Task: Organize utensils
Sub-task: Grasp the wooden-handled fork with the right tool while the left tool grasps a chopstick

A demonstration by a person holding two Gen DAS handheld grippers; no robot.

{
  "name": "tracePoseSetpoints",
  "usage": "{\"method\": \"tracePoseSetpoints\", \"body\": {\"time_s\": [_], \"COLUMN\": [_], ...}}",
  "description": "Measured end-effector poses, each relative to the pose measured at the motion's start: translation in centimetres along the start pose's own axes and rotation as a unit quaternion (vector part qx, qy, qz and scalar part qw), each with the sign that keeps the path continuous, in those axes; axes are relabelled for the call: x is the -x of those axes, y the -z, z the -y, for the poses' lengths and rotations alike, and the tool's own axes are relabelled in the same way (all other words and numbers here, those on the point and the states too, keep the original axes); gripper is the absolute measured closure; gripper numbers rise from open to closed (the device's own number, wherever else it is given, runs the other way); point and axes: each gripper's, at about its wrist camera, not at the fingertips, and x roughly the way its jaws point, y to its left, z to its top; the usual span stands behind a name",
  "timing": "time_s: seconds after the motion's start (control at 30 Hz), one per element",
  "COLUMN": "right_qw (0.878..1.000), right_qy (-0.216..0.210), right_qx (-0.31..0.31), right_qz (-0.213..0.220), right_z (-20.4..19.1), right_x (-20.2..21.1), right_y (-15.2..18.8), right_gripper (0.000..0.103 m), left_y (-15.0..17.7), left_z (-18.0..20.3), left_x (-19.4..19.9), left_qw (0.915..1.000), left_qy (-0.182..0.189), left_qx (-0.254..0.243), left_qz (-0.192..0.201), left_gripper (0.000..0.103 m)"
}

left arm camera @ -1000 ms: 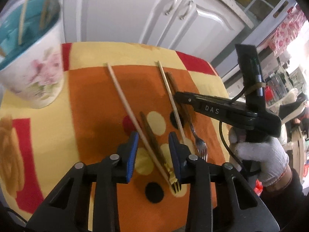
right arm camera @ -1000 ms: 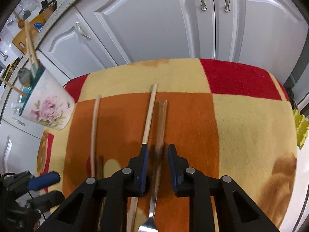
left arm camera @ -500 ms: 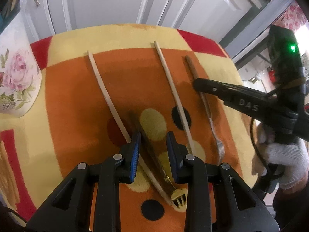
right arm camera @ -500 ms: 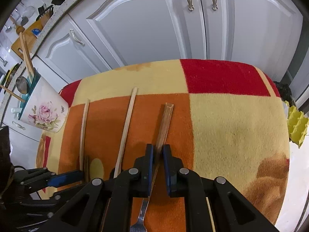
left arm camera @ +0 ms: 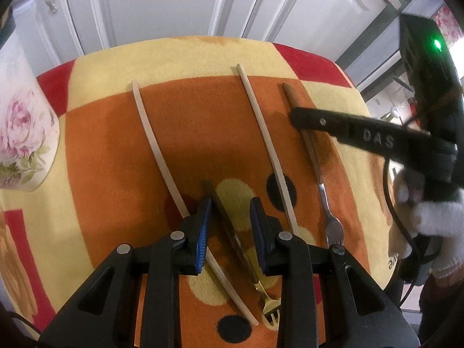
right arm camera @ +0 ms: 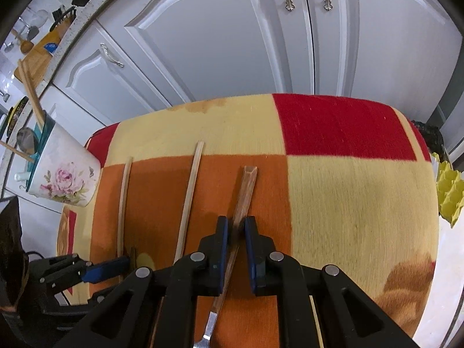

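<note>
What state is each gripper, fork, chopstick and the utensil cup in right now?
Left gripper: open, straddling the gold fork.
Right gripper: shut on wooden-handled fork.
Wooden-handled fork: gripped at handle.
Gold fork: flat, ungripped.
Two chopsticks: flat on cloth.
Floral cup: upright, holding utensils.

Red, yellow, orange checked cloth with black dots, white pink-rose cup, blue-padded black gripper
</note>
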Motion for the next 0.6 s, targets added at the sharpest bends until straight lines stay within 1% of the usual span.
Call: {"method": "tracePoseSetpoints", "body": {"time_s": [0.03, 0.07, 0.1, 0.17, 0.2, 0.27, 0.37, 0.6], "right_qw": [1.000, 1.000, 1.000, 1.000, 1.000, 1.000, 1.000, 0.997], "right_qy": [0.000, -0.002, -0.005, -0.011, -0.012, -0.013, -0.025, -0.055], "right_qx": [-0.002, -0.004, -0.006, -0.008, -0.007, -0.001, 0.005, 0.032], "right_qz": [-0.001, -0.001, -0.002, -0.002, -0.002, -0.005, 0.004, 0.042], "right_z": [0.0, 0.0, 0.2, 0.2, 0.1, -0.1, -0.6, -2.8], "right_x": [-0.1, -0.2, -0.3, -0.5, -0.6, -0.5, 0.6, 5.4], "right_y": [-0.2, -0.5, -0.7, -1.1, -1.2, -1.2, -0.9, 0.2], "right_gripper": [0.093, 0.093, 0.093, 0.093, 0.092, 0.092, 0.093, 0.094], "left_y": [-0.1, -0.4, -0.4, -0.6, -0.5, -0.4, -0.1, 0.8], "left_z": [0.2, 0.5, 0.5, 0.3, -0.2, -0.8, -0.8, -0.1], "left_x": [-0.1, -0.3, -0.3, -0.5, -0.4, 0.0, 1.5, 5.1], "left_qw": [1.0000, 1.0000, 0.9999, 0.9999, 0.9995, 0.9987, 0.9982, 0.9957], "left_qy": [-0.001, -0.003, -0.007, 0.010, 0.026, 0.039, 0.043, 0.053], "left_qx": [-0.003, -0.005, -0.009, -0.001, 0.013, 0.028, 0.024, 0.004], "left_qz": [0.000, 0.001, 0.004, 0.010, 0.011, 0.016, 0.035, 0.076], "left_gripper": [0.077, 0.081, 0.093, 0.094, 0.095, 0.095, 0.095, 0.096]}}
